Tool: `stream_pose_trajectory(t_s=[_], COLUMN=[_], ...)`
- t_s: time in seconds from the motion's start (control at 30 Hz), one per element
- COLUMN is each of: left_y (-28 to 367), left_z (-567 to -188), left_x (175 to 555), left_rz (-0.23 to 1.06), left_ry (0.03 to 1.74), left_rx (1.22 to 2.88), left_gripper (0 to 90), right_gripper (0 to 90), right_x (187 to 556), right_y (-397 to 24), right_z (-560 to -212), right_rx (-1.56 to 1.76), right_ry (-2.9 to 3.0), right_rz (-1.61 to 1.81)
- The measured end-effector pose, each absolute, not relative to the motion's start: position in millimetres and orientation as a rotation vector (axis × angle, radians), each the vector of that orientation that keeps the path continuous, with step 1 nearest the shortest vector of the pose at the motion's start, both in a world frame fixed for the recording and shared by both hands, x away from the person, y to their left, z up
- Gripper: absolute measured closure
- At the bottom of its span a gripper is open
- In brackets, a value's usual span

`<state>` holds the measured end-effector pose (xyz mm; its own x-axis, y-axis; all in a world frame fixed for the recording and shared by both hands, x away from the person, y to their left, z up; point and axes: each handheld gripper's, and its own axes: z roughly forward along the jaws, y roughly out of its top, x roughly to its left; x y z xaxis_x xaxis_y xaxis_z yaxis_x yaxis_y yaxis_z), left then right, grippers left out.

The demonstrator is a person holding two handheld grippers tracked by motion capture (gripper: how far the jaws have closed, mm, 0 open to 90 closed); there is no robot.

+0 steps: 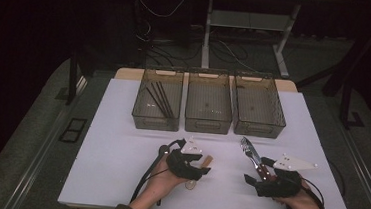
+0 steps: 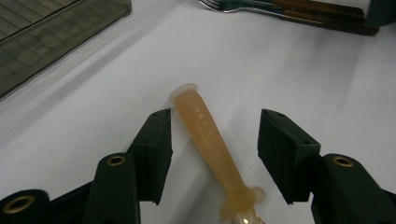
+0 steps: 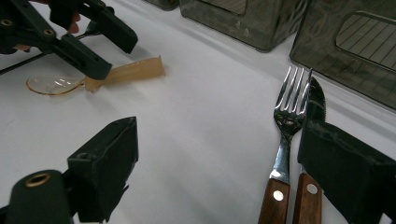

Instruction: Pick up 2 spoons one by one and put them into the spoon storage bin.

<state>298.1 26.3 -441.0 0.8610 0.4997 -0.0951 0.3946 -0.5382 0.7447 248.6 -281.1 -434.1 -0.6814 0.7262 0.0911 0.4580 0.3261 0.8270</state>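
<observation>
The left gripper (image 2: 214,140) is spread open around the amber spoon (image 2: 210,140), one pad beside the handle, no squeeze seen. The spoon lies flat near the table's (image 1: 119,154) front edge. The right gripper (image 3: 224,163) is released, resting low over the fork (image 3: 287,126) and knife (image 3: 314,140).

On the table (image 1: 121,129), three bins (image 1: 209,108) stood side by side at the far edge, sticks (image 1: 160,100) in the left one. Nearer, a spoon (image 2: 210,140) lay left of centre; a fork (image 3: 286,135) and knife (image 3: 315,105) lay touching, to its right
</observation>
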Motion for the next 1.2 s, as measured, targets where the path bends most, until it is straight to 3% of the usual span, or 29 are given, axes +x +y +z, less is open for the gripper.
stream_pose_trajectory(t_s=[0.37, 0.6, 1.2], left_y=[14, 10, 11], left_z=[-450, -451, -450], left_x=[310, 307, 311], left_rz=[0.162, 0.244, 0.23], left_ry=[0.684, 0.629, 0.679], left_rx=[2.239, 2.283, 2.272], left_gripper=[50.7, 56.9, 72.5], right_gripper=[12.6, 12.6, 12.7], right_x=[249, 248, 250], right_y=[-280, -281, -280], right_z=[-434, -434, -435], right_rx=[1.059, 1.059, 1.096], right_ry=[2.301, 2.301, 2.272], right_rz=[1.278, 1.276, 1.265])
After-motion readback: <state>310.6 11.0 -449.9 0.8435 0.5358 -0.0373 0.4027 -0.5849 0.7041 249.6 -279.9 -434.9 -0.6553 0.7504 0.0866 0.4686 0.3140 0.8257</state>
